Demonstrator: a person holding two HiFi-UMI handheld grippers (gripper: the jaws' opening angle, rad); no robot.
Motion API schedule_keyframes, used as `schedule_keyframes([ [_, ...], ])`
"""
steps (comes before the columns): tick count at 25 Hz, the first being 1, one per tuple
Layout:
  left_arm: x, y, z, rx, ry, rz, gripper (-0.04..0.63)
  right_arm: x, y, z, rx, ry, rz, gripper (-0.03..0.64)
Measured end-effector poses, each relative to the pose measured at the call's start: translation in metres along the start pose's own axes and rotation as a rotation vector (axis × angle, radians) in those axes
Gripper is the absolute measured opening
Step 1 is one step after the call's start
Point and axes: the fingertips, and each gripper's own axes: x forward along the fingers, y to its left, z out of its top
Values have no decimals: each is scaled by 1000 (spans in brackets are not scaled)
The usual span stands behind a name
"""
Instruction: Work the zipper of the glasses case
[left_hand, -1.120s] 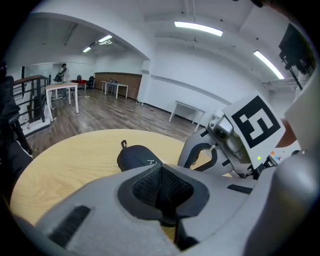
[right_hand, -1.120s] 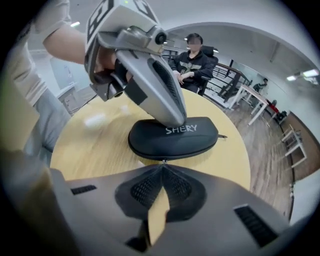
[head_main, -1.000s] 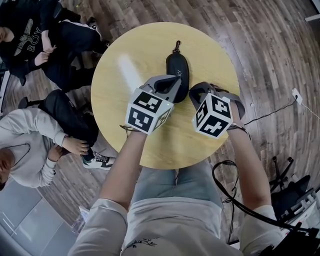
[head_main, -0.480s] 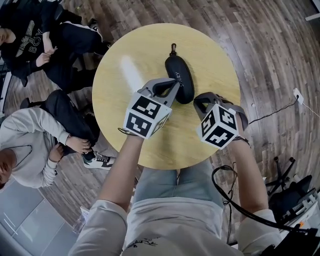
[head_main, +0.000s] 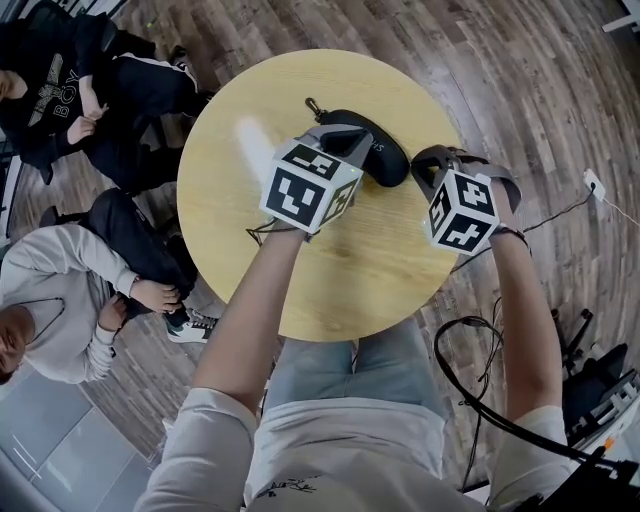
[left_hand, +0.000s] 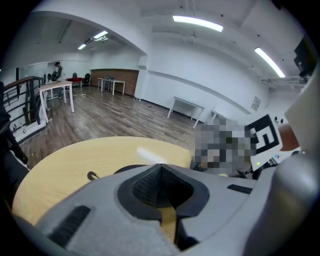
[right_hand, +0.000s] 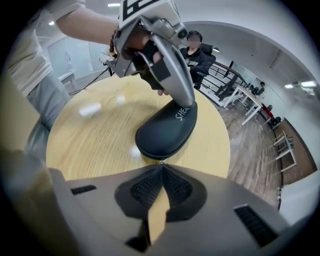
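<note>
The worktop (head_main: 230, 200) is finished in pale wood grain, smooth, with a faint sheen. The glasses case (right_hand: 167, 130) is covered by a smooth black satin shell. The zipper pull (right_hand: 162, 160), nipped in the right gripper (right_hand: 161, 166), is bright metal. That gripper and the left gripper (left_hand: 160, 166) are moulded in matt grey plastic. The jaws are lined with black mesh-textured pads.

White letters "SHE" show on the black oval zip-up glasses case (right_hand: 167, 131) just ahead of the right gripper (right_hand: 161, 165); the left gripper (right_hand: 187, 102) covers the rest. Well off beyond the left gripper, a seated person's black sweatshirt (head_main: 50, 95) reads "BOY".
</note>
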Motion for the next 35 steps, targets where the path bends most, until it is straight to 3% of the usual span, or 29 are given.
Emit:
schedule_keyframes([
  [9, 1, 5, -14, 9, 0, 6, 2, 0, 29, 7, 192, -4, 96, 2],
  [21, -1, 4, -12, -46, -42, 11, 2, 7, 59, 42, 782, -113, 27, 2],
  [29, 3, 4, -9, -49, -37, 9, 2, 13, 58, 48, 876, -157, 25, 2],
  [35, 4, 5, -7, -18, -44, 4, 2, 11, 57, 41, 851, -155, -40, 3],
])
